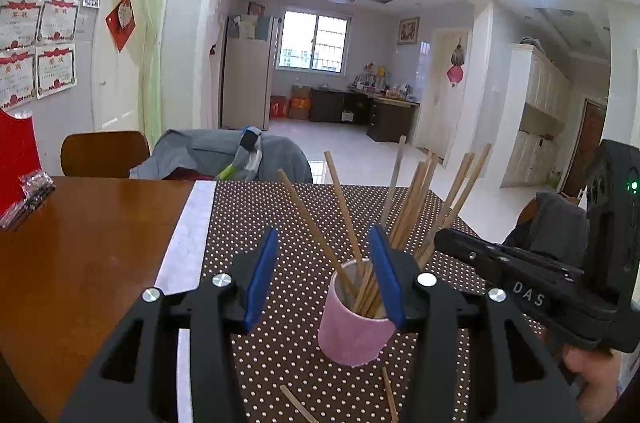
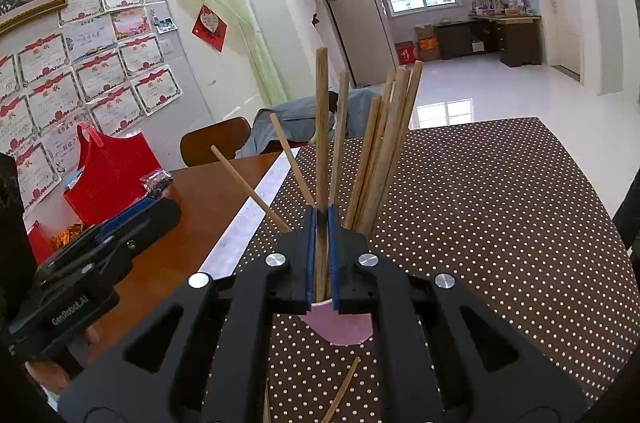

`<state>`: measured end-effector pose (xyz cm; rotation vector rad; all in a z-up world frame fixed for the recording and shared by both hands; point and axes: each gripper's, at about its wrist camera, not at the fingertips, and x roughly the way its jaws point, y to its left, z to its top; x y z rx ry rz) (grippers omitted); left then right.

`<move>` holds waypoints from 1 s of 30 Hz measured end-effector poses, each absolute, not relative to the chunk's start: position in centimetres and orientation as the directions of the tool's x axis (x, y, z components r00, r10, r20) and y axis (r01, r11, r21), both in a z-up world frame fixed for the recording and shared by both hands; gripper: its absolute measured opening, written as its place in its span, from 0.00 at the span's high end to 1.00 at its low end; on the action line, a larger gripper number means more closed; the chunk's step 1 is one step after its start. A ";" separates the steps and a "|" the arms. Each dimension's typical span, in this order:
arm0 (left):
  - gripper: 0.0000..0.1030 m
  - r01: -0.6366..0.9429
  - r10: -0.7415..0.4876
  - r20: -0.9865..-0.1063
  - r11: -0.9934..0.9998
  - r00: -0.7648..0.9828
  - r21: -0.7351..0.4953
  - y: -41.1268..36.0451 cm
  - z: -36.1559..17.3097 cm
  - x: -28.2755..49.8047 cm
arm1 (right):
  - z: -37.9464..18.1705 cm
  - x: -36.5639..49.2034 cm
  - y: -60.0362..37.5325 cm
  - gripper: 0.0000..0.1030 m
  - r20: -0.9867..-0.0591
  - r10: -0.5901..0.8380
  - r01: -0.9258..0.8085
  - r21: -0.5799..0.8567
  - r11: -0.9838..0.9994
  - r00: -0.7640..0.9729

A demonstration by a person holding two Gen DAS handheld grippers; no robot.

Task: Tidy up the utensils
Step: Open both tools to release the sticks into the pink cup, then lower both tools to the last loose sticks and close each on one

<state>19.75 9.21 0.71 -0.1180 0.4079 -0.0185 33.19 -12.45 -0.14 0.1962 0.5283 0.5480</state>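
— So, what is in front of us?

— Low in the middle of the left wrist view, a pink cup [image 1: 354, 319] stands on a brown cloth with white dots [image 1: 280, 223], bristling with wooden chopsticks [image 1: 412, 207] that lean out in all directions. The left gripper [image 1: 324, 275] hangs just above it with its blue pads apart, gripping nothing; the cup's rim sits between and below them.

— And the other tool?

— The right gripper [image 2: 322, 251], in the lower middle of its own view, is clamped tight on one upright chopstick [image 2: 321, 127], whose lower end goes down towards the cup's mouth (I cannot tell whether the tip has reached the bottom yet).

— What could go wrong?

— The cup looks light and top-heavy. If the held stick is pushed down at an angle, or snags on the bundle beside it, I would expect the cup to tip and spill everything across the cloth. Letting go too high could make the stick bounce out. The left pads are near the leaning sticks too, so a sideways nudge there might knock them over.

— Anything not yet put away?

— Yes. Two loose chopsticks [image 1: 390, 395] lie on the cloth at the bottom of the left view, just in front of the cup. A spill would add to them.
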 end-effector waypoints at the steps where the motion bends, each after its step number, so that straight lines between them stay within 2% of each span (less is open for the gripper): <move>1: 0.54 -0.005 -0.046 -0.401 0.992 0.915 -0.125 9.3 0.7 19.6 | -0.1 33.0 -12.5 0.93 -0.426 0.539 -0.442 0.311 0.841 0.726; 7: 0.53 -0.002 -0.050 -0.425 0.993 0.904 -0.121 9.2 0.4 18.9 | -0.4 32.3 -13.2 0.92 -0.434 0.523 -0.420 0.315 0.851 0.733; 8: 0.51 -0.001 -0.050 -0.430 0.993 0.902 -0.119 9.2 0.3 18.7 | -0.4 32.2 -13.3 0.89 -0.437 0.520 -0.417 0.315 0.853 0.733; 10: 0.51 0.000 -0.052 -0.441 0.993 0.896 -0.117 9.0 0.0 18.5 | -0.5 31.8 -13.7 0.76 -0.438 0.513 -0.408 0.317 0.856 0.738; 12: 0.51 0.005 -0.060 -0.458 0.993 0.887 -0.120 8.9 -0.3 18.4 | -0.4 31.5 -14.1 0.50 -0.429 0.506 -0.399 0.318 0.860 0.748; 20: 0.51 -0.009 -0.058 -0.521 0.992 0.851 -0.125 8.7 -1.6 17.7 | -0.7 30.1 -14.9 0.50 -0.431 0.504 -0.404 0.305 0.862 0.749; 30: 0.51 -0.031 -0.049 -0.600 0.992 0.798 -0.122 8.3 -4.1 16.9 | -3.5 28.5 -15.4 0.50 -0.486 0.503 -0.405 0.299 0.864 0.715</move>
